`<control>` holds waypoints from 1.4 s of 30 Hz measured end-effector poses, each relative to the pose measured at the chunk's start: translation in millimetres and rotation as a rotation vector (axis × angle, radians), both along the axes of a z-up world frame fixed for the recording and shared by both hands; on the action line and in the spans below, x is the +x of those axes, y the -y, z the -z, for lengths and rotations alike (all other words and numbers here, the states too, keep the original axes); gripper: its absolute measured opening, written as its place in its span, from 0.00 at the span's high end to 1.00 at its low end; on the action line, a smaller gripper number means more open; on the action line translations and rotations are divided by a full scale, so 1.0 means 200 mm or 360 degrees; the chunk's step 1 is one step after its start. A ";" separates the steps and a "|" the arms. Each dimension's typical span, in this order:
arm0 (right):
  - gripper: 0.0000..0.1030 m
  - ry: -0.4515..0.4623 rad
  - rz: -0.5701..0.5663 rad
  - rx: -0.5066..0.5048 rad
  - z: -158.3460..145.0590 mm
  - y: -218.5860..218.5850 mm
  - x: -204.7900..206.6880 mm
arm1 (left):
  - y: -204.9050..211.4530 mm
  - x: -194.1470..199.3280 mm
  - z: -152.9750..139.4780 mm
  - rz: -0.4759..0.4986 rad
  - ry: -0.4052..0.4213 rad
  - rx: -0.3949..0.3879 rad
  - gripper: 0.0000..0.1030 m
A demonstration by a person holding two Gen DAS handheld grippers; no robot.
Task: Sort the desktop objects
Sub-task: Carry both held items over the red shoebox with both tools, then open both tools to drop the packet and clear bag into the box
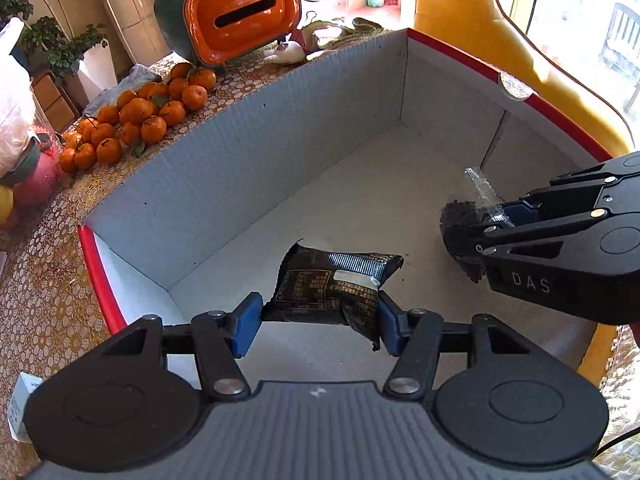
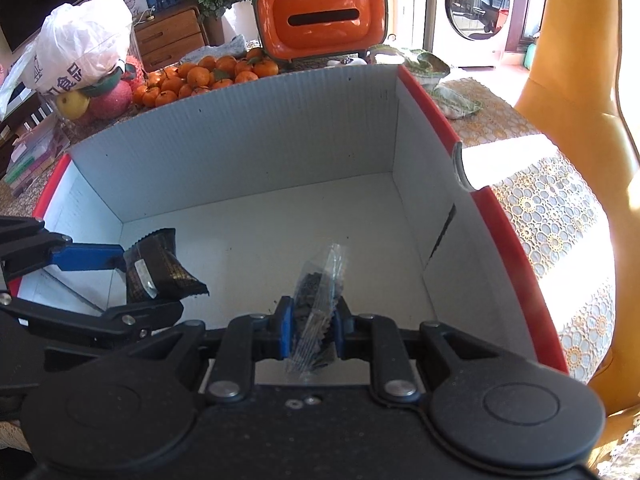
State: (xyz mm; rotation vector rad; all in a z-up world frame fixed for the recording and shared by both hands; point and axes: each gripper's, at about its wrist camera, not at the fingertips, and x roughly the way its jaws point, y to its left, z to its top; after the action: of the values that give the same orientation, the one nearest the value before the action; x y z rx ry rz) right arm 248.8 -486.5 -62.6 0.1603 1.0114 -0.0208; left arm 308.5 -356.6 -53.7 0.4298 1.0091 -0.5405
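A large cardboard box [image 1: 248, 148] with a red outside and white inside stands on the table; it also shows in the right wrist view [image 2: 256, 152]. My left gripper [image 1: 318, 320] is shut on a black snack packet [image 1: 336, 284] and holds it inside the box above the floor. In the right wrist view the left gripper [image 2: 132, 276] holds the packet [image 2: 158, 266] at the box's left. My right gripper [image 2: 312, 330] is shut on a clear bag of dark bits [image 2: 316, 296] over the box. In the left wrist view the right gripper [image 1: 476, 236] and bag [image 1: 480, 196] are at the right.
A pile of tangerines [image 1: 136, 120] lies left of the box, also in the right wrist view [image 2: 208, 76]. An orange tissue box [image 1: 240, 8] stands behind. A white plastic bag [image 2: 80, 52], fruit [image 2: 108, 98] and a yellow chair [image 2: 580, 60] surround the table.
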 end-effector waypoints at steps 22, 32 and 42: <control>0.73 -0.0102 -0.0027 0.0002 0.02 0.01 0.02 | 0.08 0.06 0.11 0.0091 -0.0261 0.0219 0.30; 0.64 -0.0061 0.0015 0.0008 -0.04 0.02 -0.01 | 0.04 -0.01 0.00 0.0101 -0.0147 0.0122 0.29; 0.62 0.0014 0.0030 -0.0012 -0.19 -0.01 -0.08 | -0.04 -0.12 -0.18 0.0094 -0.0041 0.0014 0.29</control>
State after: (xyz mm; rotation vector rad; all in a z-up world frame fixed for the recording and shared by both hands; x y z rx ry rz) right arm 232.8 -484.5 -24.1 0.1631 1.0012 -0.0409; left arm 284.2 -349.4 -16.7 0.4624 1.0266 -0.5962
